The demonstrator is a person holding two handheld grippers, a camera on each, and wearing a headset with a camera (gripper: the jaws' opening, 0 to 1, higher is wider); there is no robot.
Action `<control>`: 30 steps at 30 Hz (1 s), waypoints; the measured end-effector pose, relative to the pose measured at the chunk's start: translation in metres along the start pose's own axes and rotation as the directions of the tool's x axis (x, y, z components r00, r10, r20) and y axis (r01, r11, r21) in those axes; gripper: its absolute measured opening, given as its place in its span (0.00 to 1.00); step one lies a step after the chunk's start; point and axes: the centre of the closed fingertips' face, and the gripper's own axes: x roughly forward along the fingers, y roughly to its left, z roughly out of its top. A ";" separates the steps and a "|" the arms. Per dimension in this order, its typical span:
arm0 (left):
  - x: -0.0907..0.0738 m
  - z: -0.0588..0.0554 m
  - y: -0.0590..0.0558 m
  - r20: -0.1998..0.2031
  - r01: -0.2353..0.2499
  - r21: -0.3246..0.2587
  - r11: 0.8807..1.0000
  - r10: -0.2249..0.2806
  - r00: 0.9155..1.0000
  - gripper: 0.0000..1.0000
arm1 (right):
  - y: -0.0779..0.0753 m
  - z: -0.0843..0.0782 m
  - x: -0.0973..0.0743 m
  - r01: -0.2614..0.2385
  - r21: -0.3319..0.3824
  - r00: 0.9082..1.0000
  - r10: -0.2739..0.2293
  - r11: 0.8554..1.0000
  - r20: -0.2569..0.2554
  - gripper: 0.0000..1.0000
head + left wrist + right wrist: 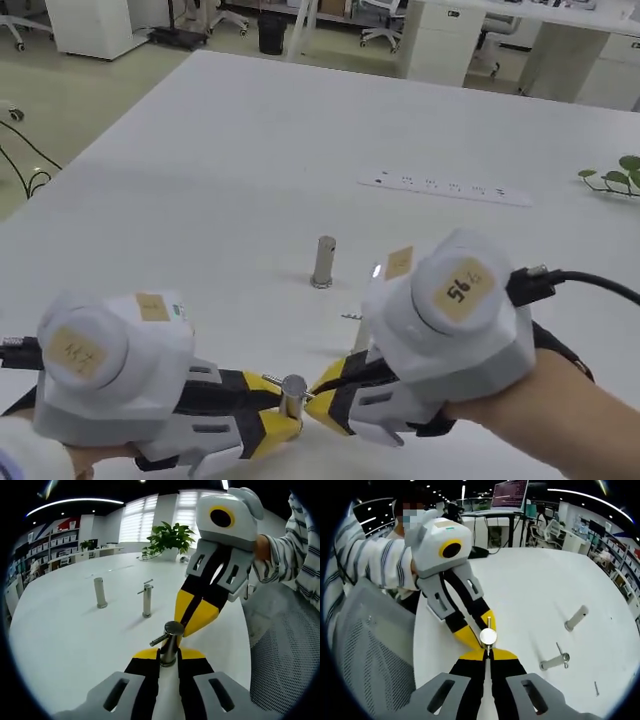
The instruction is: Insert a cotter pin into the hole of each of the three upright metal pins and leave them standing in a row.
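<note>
Where yellow-tipped jaws meet near us on the smooth white table [200,180], we see the left gripper [280,408] clamping the polished cylindrical near pin [292,393]; the right gripper [322,395] pinches the thin cotter pin [157,641] crossing it; its housing screens the middle pin [146,600]; farther off are the bare far pin [323,262] and a flat power strip [445,187].

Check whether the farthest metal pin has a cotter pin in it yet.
Not yet. The far pin has a bare top, while the middle pin shows a cotter pin through its top.
</note>
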 end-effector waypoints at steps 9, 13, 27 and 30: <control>0.001 0.000 0.000 0.003 0.000 -0.007 1.000 0.000 1.000 0.12 | -0.001 -0.004 -0.008 0.000 0.004 1.000 0.000 1.000 0.000 0.08; 0.001 0.001 0.000 0.008 -0.001 -0.012 1.000 0.001 1.000 0.12 | -0.002 -0.010 -0.014 0.001 0.012 1.000 -0.001 1.000 -0.015 0.03; 0.000 0.001 -0.001 0.018 -0.006 -0.023 1.000 0.007 1.000 0.12 | -0.001 -0.002 -0.009 0.006 0.046 1.000 -0.006 0.999 0.006 0.03; 0.000 0.001 -0.001 0.022 -0.006 -0.037 0.999 0.007 1.000 0.12 | 0.000 -0.002 -0.010 0.010 0.032 1.000 -0.010 0.999 0.005 0.03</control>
